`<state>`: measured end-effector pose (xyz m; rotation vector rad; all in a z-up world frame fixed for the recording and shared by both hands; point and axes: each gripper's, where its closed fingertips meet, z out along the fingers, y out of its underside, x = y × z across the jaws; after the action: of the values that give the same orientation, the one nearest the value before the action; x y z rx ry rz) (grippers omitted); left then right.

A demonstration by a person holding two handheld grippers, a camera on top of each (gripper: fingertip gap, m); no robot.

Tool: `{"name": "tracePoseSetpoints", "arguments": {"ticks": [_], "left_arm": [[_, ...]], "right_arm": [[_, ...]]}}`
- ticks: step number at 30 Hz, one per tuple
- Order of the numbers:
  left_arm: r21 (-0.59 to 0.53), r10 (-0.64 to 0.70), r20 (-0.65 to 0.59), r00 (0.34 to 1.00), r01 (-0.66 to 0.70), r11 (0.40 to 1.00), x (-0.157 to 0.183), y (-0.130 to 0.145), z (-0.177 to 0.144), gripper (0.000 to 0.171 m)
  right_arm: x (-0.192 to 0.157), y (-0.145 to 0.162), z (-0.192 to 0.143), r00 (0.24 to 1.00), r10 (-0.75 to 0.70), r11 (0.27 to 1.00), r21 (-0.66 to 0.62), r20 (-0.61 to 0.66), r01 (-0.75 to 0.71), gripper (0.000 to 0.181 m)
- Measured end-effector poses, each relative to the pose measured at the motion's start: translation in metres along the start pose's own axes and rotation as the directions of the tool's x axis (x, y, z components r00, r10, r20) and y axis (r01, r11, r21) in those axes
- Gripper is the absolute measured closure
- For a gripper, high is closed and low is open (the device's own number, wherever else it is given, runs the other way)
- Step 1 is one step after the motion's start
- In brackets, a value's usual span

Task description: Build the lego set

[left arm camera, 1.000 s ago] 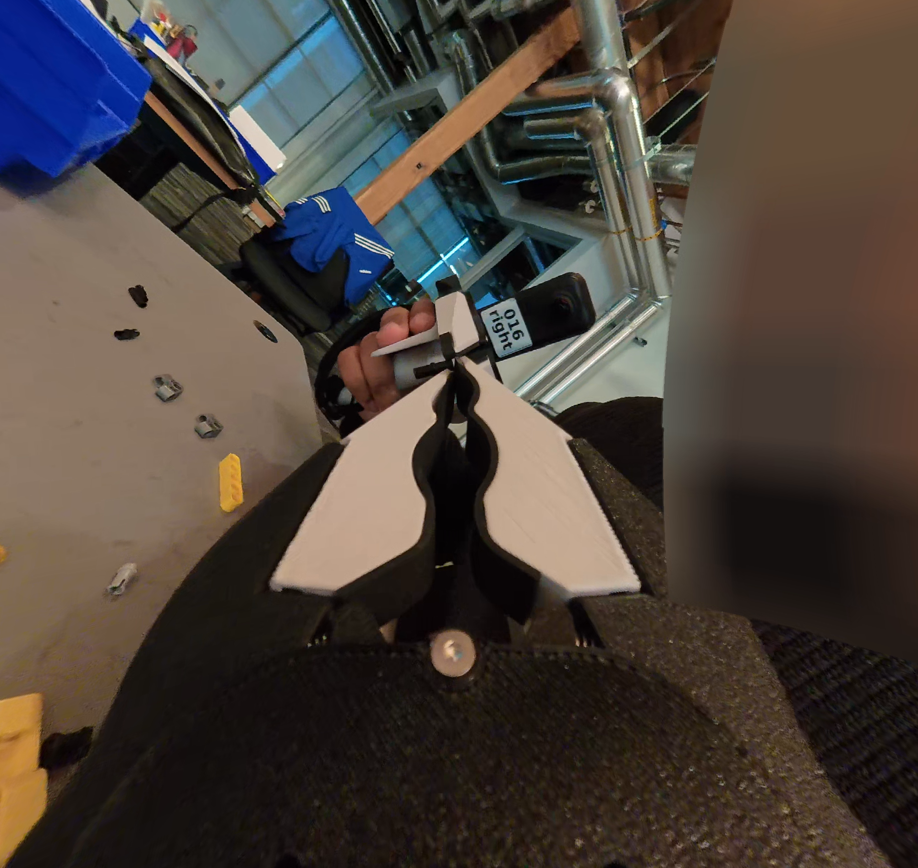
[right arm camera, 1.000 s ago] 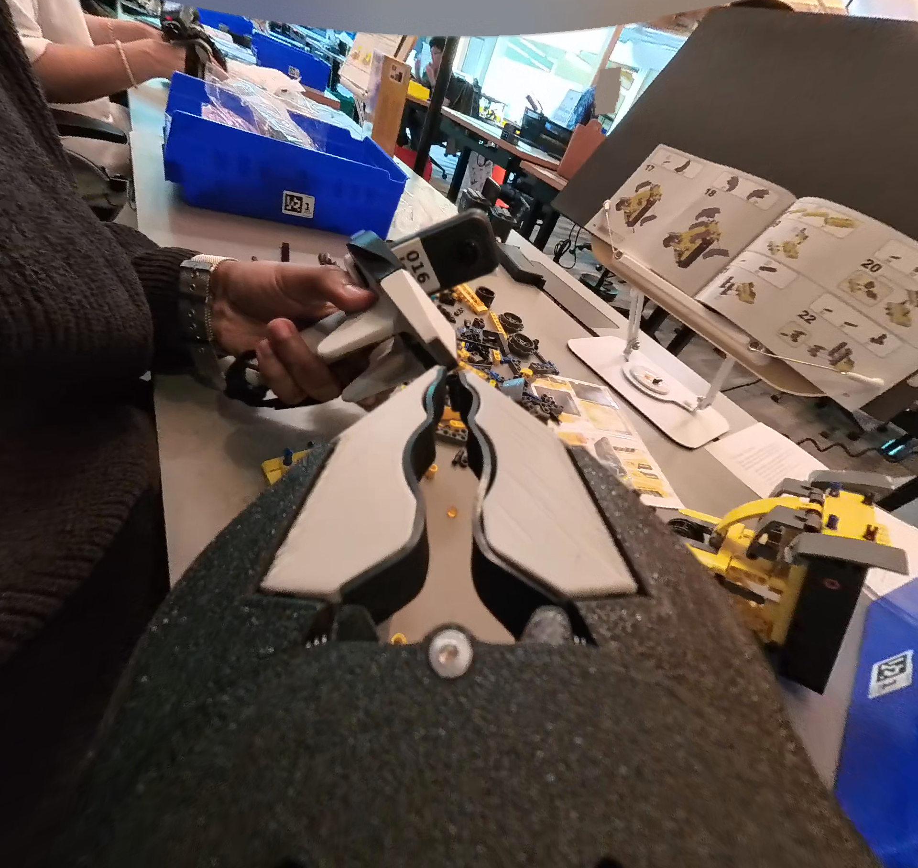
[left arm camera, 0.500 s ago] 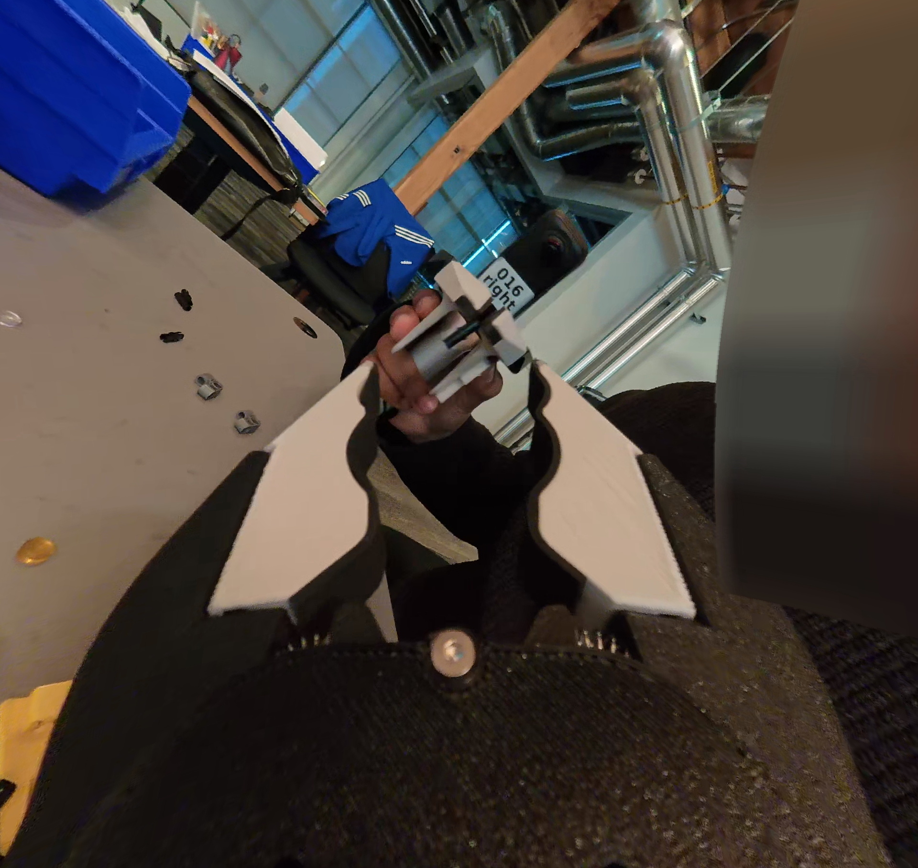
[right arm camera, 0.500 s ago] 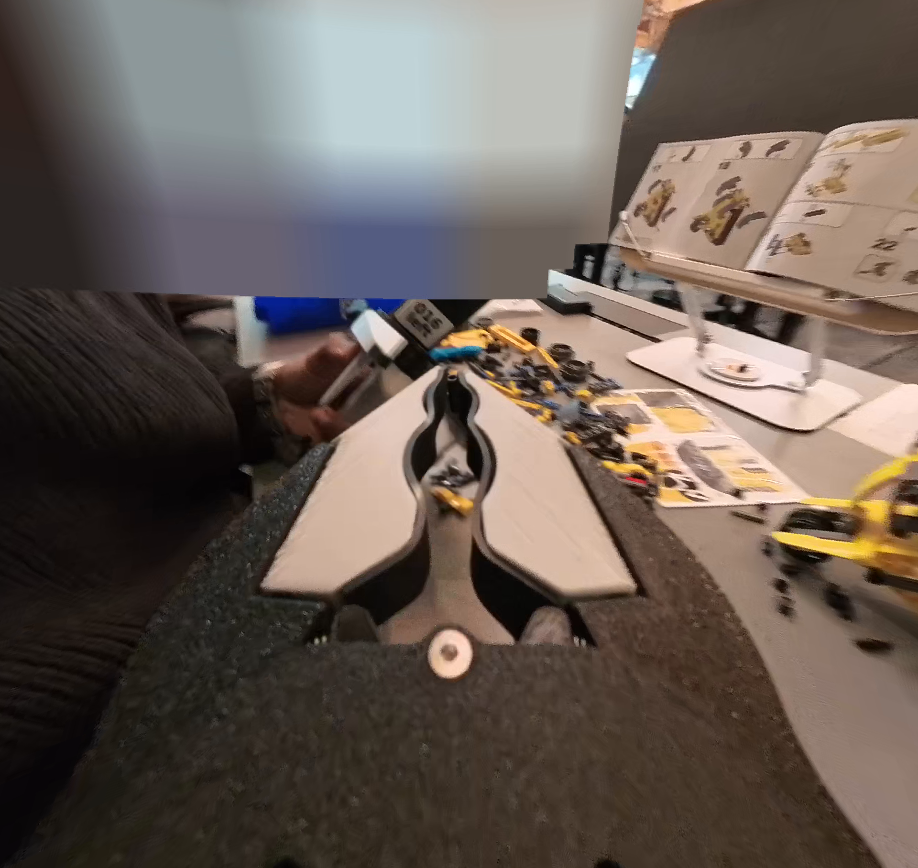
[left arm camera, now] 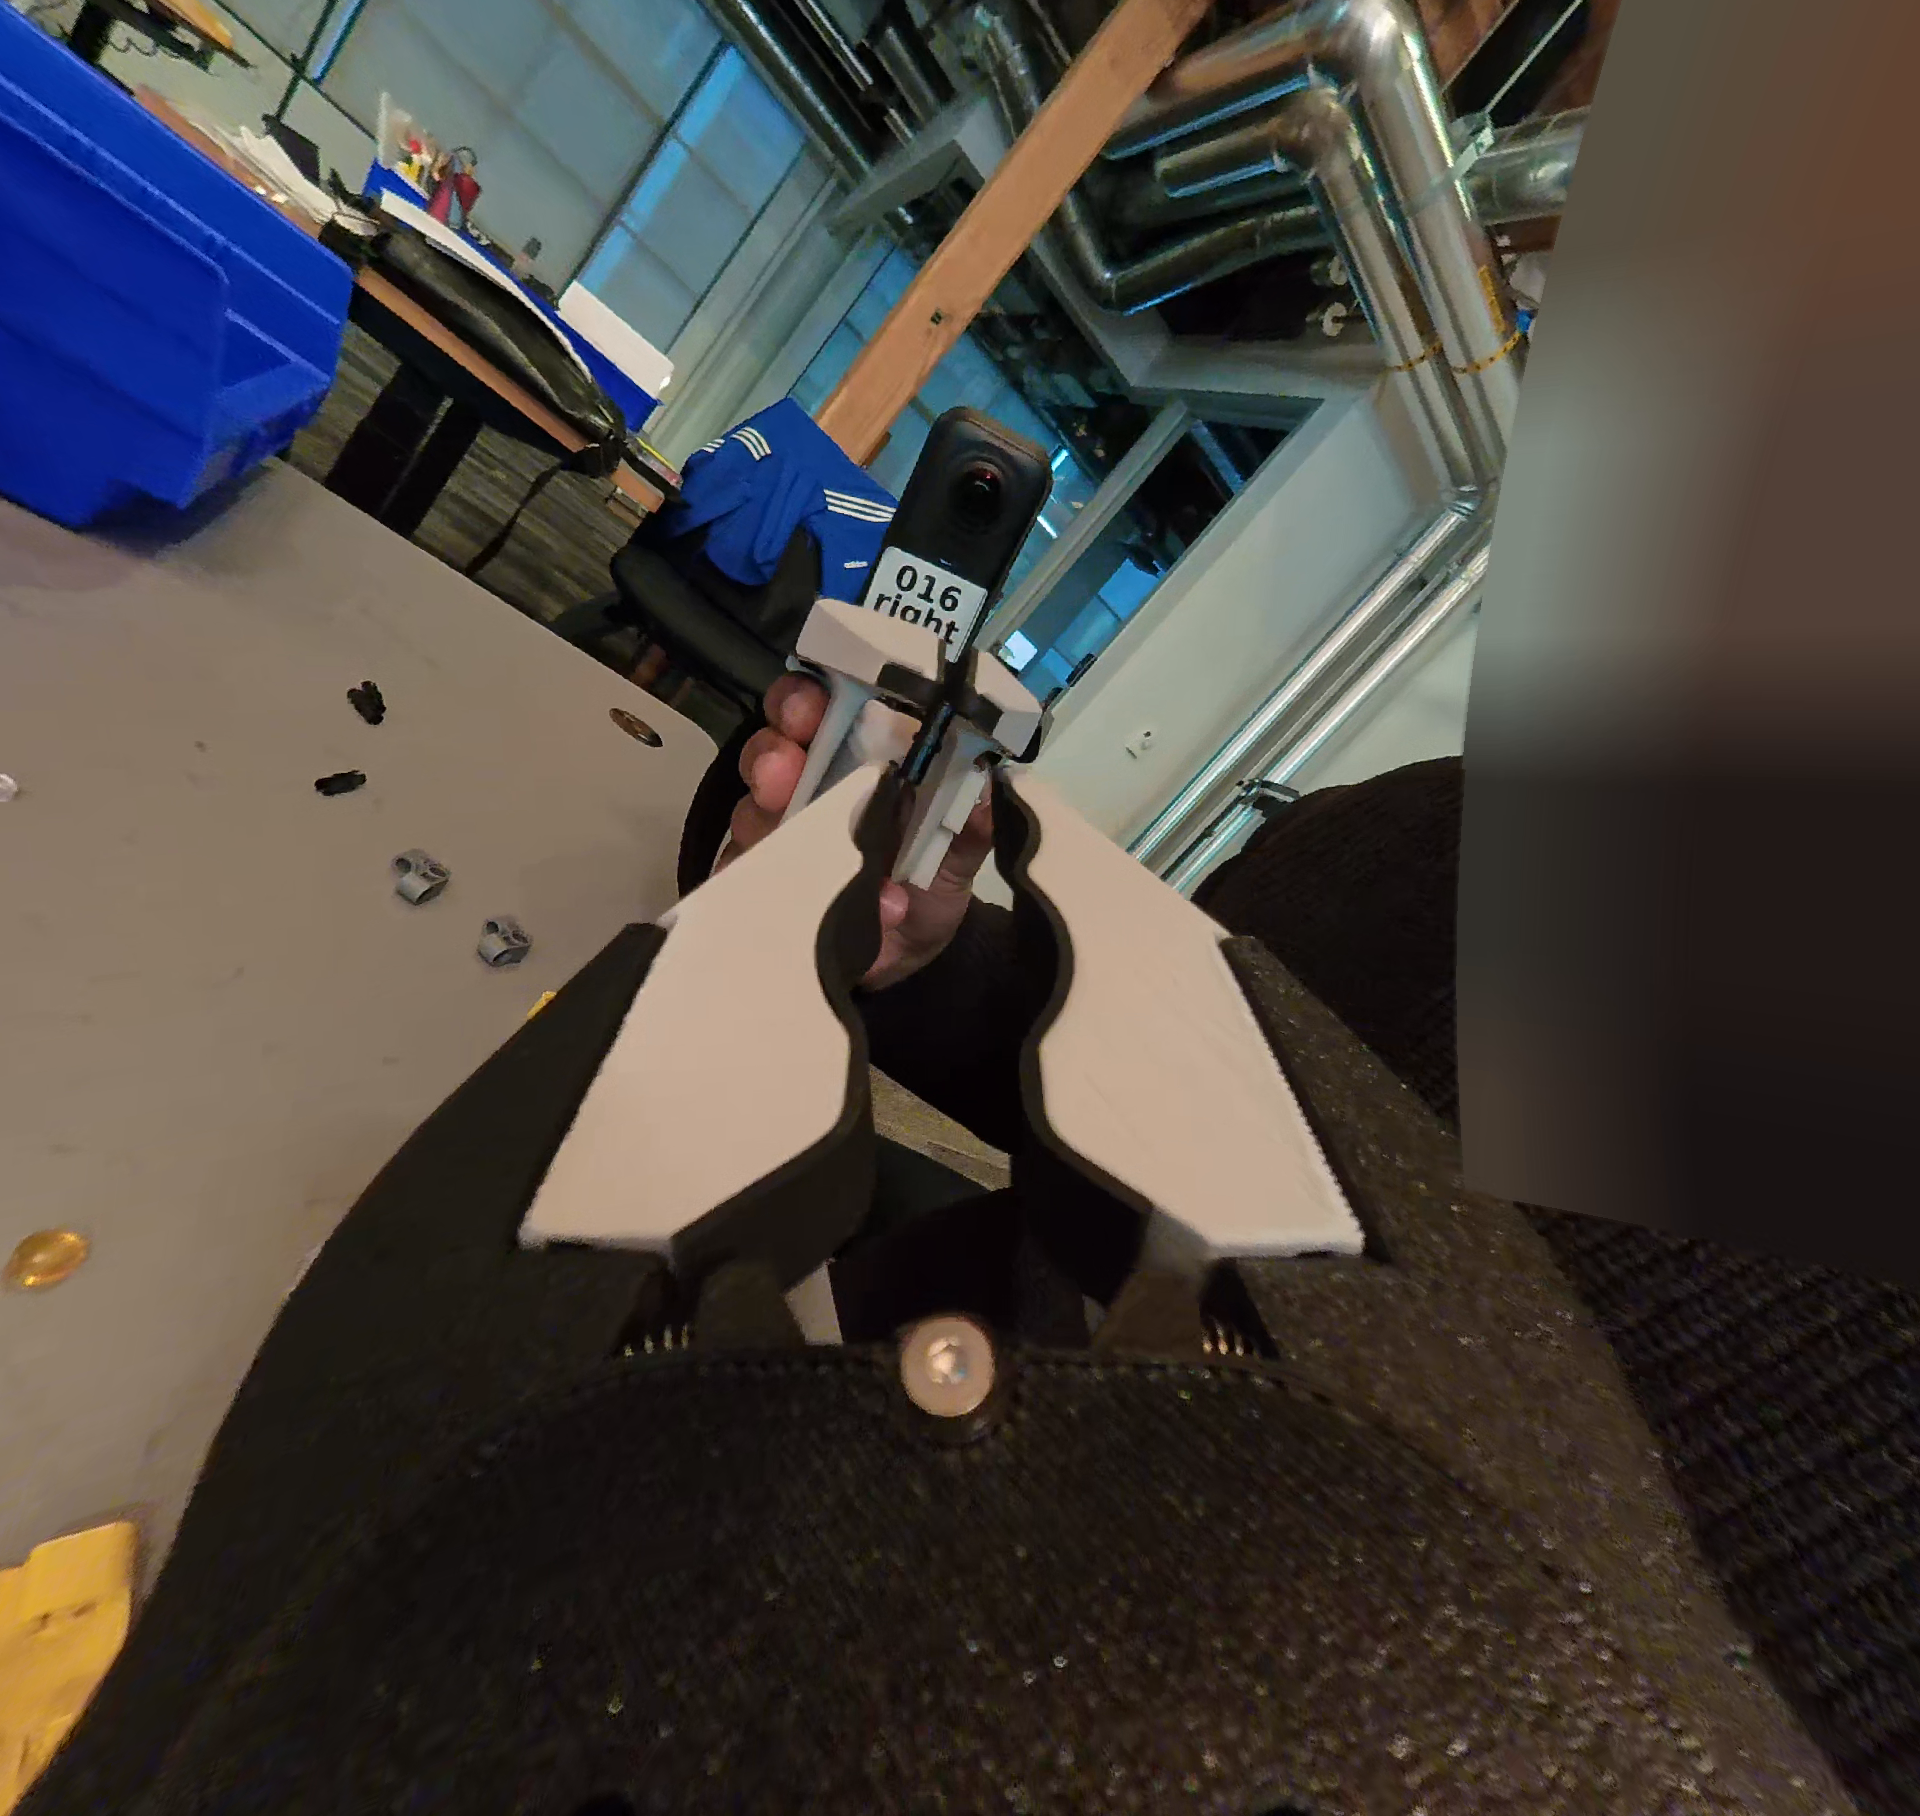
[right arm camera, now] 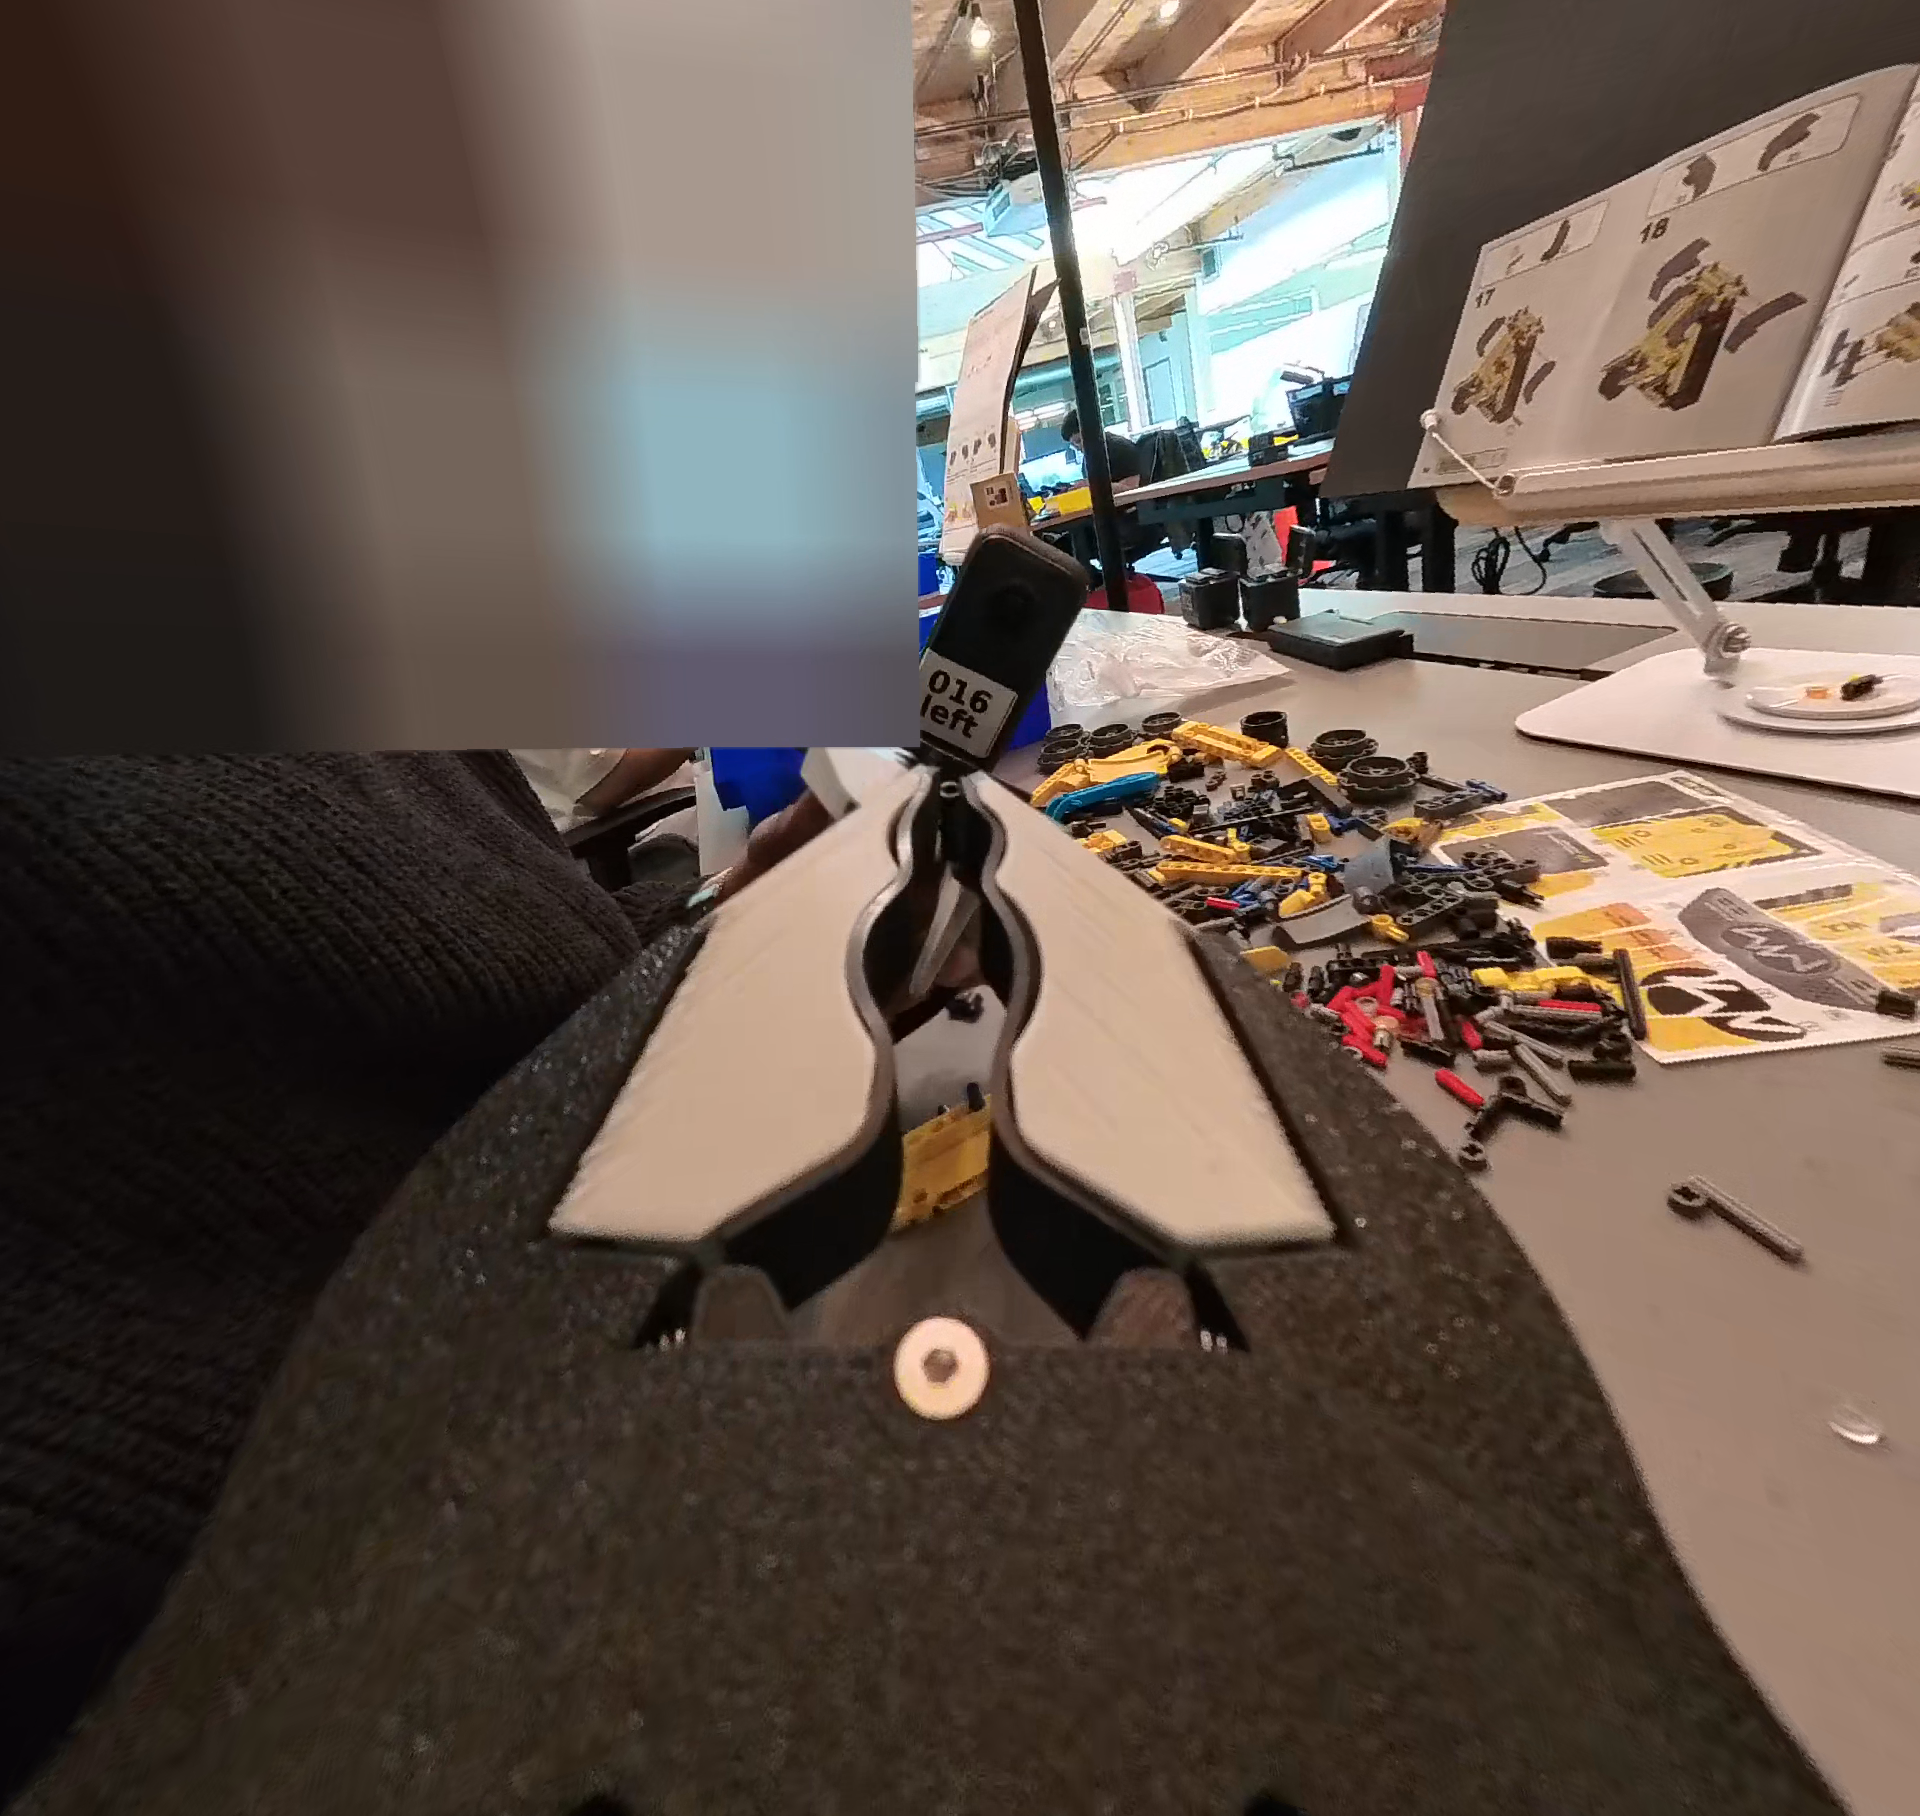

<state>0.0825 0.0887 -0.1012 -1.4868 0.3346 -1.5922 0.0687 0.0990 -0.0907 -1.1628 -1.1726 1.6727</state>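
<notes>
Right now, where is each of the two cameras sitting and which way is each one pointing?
Left wrist view: on the left gripper, tilted up past the grey table edge toward ceiling pipes; its open fingers frame the right gripper, and the hand holding it.
Right wrist view: on the right gripper, looking across the brick pile toward the instruction booklet on its stand; a dark sleeve shows.
Shared: the grippers face each other, and the same table.
</notes>
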Motion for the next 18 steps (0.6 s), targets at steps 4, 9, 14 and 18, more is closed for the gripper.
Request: {"name": "tracePoseSetpoints", "arguments": {"ticks": [4, 9, 14, 18], "left_arm": [[0.017, 0.006, 0.022, 1.0, -0.007, 1.0, -0.0037, -0.0033, -0.0029, 0.17], [-0.001, 0.019, 0.026, 0.999, -0.019, 1.0, -0.0044, -0.0002, -0.0021, 0.17], [-0.018, 0.059, 0.038, 0.998, -0.058, 0.998, -0.0032, 0.0006, -0.0024, 0.17], [-0.054, 0.14, 0.111, 0.984, -0.135, 0.989, -0.0099, 0.0034, -0.0032, 0.17]], "right_arm": [[0.0005, 0.0001, -0.0017, 1.0, 0.013, 1.0, 0.004, 0.007, -0.013, 0.179], [0.0015, 0.0022, -0.0031, 1.0, 0.003, 1.0, -0.012, -0.002, -0.003, 0.179], [0.0016, 0.0055, -0.0061, 1.0, 0.001, 0.999, -0.049, 0.004, -0.001, 0.161], [0.0044, 0.0036, -0.0087, 0.999, 0.042, 0.998, -0.052, 0.006, -0.042, 0.152]]}}
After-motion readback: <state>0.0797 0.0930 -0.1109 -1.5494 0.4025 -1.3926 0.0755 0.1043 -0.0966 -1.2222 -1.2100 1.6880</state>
